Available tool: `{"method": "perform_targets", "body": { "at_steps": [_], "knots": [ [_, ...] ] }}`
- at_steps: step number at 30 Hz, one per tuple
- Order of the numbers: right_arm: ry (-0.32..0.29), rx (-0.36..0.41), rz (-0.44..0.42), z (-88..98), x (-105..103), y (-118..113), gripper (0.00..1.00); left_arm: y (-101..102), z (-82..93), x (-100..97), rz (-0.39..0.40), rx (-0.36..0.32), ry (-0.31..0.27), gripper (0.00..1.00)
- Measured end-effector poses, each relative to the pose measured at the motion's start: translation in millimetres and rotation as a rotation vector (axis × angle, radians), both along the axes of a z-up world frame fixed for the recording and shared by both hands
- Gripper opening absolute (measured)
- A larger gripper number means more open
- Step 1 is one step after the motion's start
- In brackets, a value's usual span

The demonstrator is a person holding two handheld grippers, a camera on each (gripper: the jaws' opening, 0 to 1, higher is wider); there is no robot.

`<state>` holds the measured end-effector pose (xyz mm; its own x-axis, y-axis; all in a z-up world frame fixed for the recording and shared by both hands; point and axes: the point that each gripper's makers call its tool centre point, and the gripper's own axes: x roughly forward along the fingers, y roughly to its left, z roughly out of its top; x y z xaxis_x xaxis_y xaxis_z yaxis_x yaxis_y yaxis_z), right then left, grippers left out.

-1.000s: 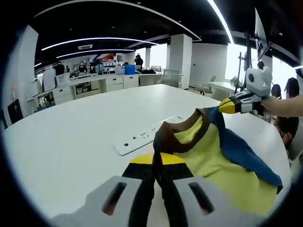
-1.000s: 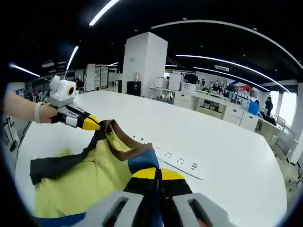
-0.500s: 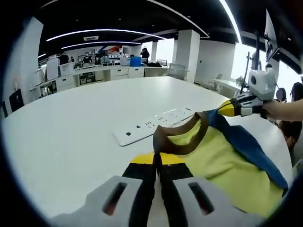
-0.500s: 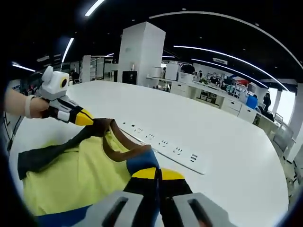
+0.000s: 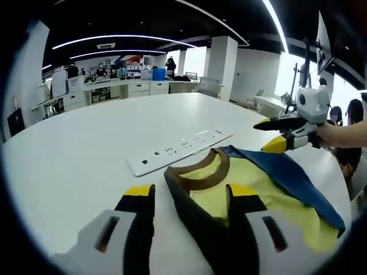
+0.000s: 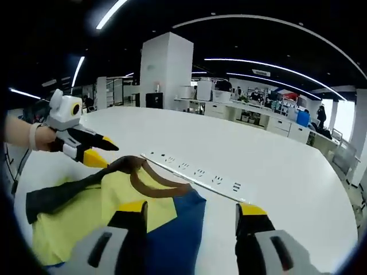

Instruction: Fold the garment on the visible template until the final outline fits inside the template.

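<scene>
A long white power strip (image 5: 172, 150) lies on the white table (image 5: 74, 154) of an open-plan office; just before it, the yellow, blue and brown-collared shirt (image 5: 252, 189) now lies flat, dropped since both the left gripper (image 5: 192, 197) and the right gripper (image 6: 189, 215) sprang apart, released.

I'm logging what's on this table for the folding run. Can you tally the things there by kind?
Garments: 1, the yellow, blue and brown shirt lying on the white table
Power strips: 1, the white power strip beyond the collar
Grippers: 2, left gripper and right gripper, both open
Total: 4
</scene>
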<state>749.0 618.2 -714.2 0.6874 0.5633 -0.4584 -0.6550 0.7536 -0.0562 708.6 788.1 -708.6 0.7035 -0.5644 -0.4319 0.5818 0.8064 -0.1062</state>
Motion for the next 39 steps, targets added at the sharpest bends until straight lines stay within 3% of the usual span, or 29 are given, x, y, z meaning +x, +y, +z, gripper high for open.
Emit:
{"method": "perform_targets", "body": {
  "at_steps": [5, 10, 15, 21, 30, 39],
  "knots": [
    [0.021, -0.014, 0.026, -2.2, -21, 0, 0.83, -3, 8.3, -7.5, -0.027, -0.004, -0.011, 0.73],
    [0.056, 0.001, 0.054, -2.3, -35, 3, 1.00, 4, 12.8, -13.9, -0.045, 0.030, -0.026, 0.99],
    [0.095, -0.015, 0.079, -5.0, -48, 1, 1.00, 14, 18.0, -27.6, -0.064, 0.041, -0.022, 0.99],
    [0.085, -0.030, 0.102, 4.8, -66, -4, 0.98, 26, 29.7, -46.6, -0.057, 0.032, -0.040, 0.99],
    [0.081, -0.041, 0.096, 14.9, -106, -22, 0.95, 40, 38.5, -88.3, -0.016, -0.004, -0.053, 0.97],
    [0.082, -0.048, 0.073, 22.6, -146, -41, 0.95, 55, 47.4, -132.3, 0.006, 0.004, -0.061, 0.96]
  ]
}}
